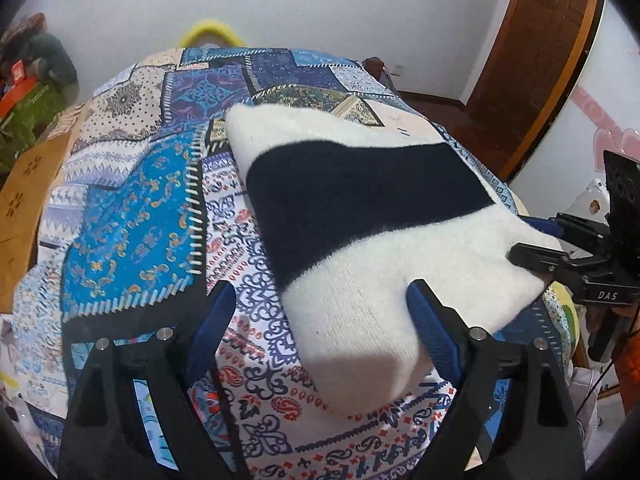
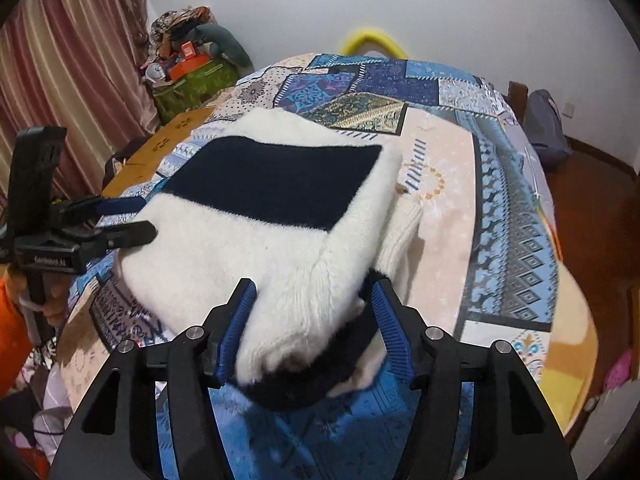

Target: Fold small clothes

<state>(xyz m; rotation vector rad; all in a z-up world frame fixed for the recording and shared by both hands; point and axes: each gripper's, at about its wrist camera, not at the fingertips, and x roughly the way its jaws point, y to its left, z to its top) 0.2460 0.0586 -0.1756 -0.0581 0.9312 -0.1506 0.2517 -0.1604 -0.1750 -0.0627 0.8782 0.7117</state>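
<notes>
A fluffy white sweater with a broad dark navy band lies folded on the patterned bedspread. My left gripper is open, its jaws standing on either side of the sweater's near left corner. In the right wrist view the sweater fills the middle, and my right gripper is open around its near right corner, the folded edge between the pads. The right gripper also shows in the left wrist view at the sweater's far side. The left gripper shows in the right wrist view.
The bed is covered by a blue patchwork spread. A brown cardboard box and a green bag with clutter stand at the left. A wooden door is at the right. A yellow ring lies beyond the bed.
</notes>
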